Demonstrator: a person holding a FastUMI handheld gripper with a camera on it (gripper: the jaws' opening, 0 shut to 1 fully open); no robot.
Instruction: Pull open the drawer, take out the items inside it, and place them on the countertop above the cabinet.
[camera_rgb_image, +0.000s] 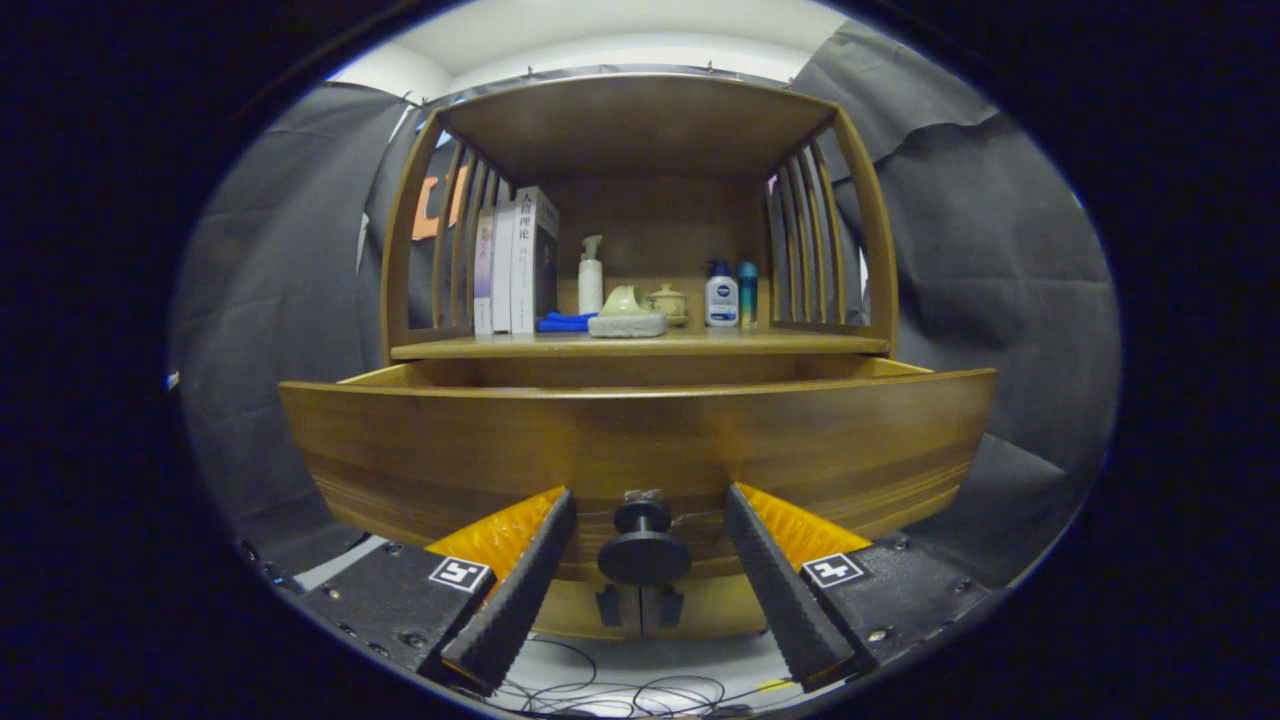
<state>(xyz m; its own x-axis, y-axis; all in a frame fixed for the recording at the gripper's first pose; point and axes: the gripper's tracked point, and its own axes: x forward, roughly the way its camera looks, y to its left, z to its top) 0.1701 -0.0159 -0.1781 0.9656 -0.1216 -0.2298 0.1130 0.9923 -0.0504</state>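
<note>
The drawer of the wooden cabinet stands pulled out toward the camera, and its front panel is wide across the view. Its dark round knob sits between the two fingers of the tool, which are spread wide apart and do not touch it on either side. The tool holds nothing.

The inside of the drawer is hidden behind the front panel, so I cannot tell what items lie in it. Above the drawer is the table surface of the cabinet, where books, a white pump bottle, a blue cloth, a pale green object on a grey pad, a small pot and two more bottles already stand.

In my judgement the drawer is open enough, and the step in hand is to reach inside. To do it well, the tool should rise above the top edge of the front panel and tilt downward, so the camera can see the contents before any grasp. The fingers should stay open during this move. For placing, the free strip at the front of the table seems the safest, away from the bottles.
</note>
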